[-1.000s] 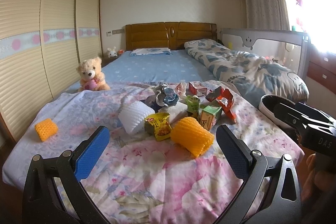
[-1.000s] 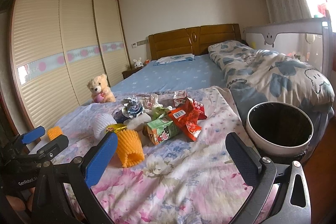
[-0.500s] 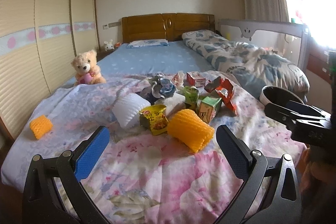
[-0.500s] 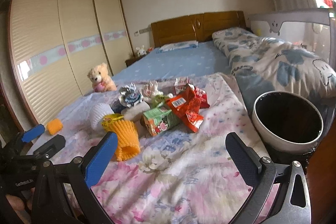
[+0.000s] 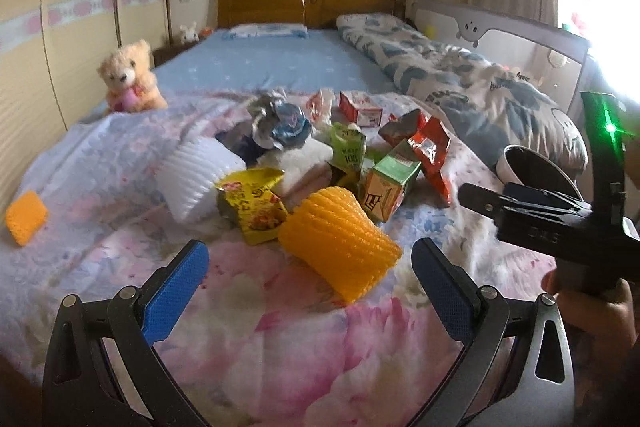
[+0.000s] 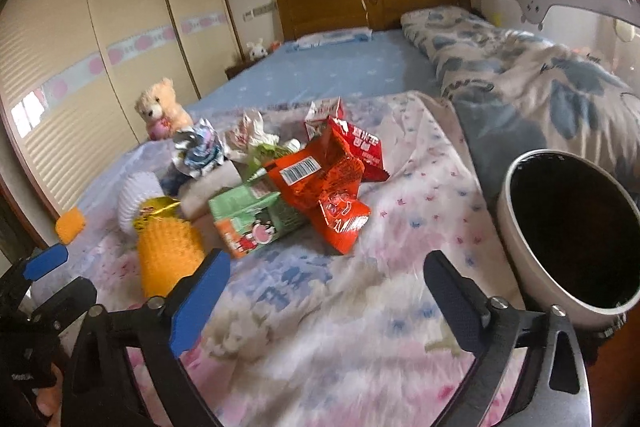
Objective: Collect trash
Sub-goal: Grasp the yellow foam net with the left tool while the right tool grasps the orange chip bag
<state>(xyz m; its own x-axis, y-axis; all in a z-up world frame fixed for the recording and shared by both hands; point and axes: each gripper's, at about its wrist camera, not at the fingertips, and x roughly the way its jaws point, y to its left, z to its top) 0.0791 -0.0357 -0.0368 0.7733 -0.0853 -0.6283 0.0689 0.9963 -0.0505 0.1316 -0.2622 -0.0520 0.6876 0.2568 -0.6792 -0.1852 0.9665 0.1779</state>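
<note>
A pile of trash lies on the flowered blanket [image 5: 280, 327]: a yellow foam net [image 5: 340, 247], a yellow snack bag [image 5: 252, 207], a green carton [image 5: 390, 187], a red wrapper [image 5: 434, 155] and a white foam net [image 5: 192, 179]. My left gripper [image 5: 308, 247] is open just in front of the yellow foam net, touching nothing. My right gripper [image 6: 327, 259] hovers over the blanket short of the green carton [image 6: 256, 219] and red wrapper [image 6: 320, 187]. Its jaws are closing with nothing between them. The white trash bin [image 6: 520, 247] stands to its right.
A small orange foam piece [image 5: 26, 217] lies alone at the blanket's left edge. A teddy bear [image 5: 128, 79] sits behind the pile and a folded quilt [image 5: 460, 79] lies at the right. A wardrobe [image 6: 100, 47] lines the left wall.
Both grippers have come nearer to the trash pile and tipped downward. The right gripper's jaws stand a little narrower than before.
</note>
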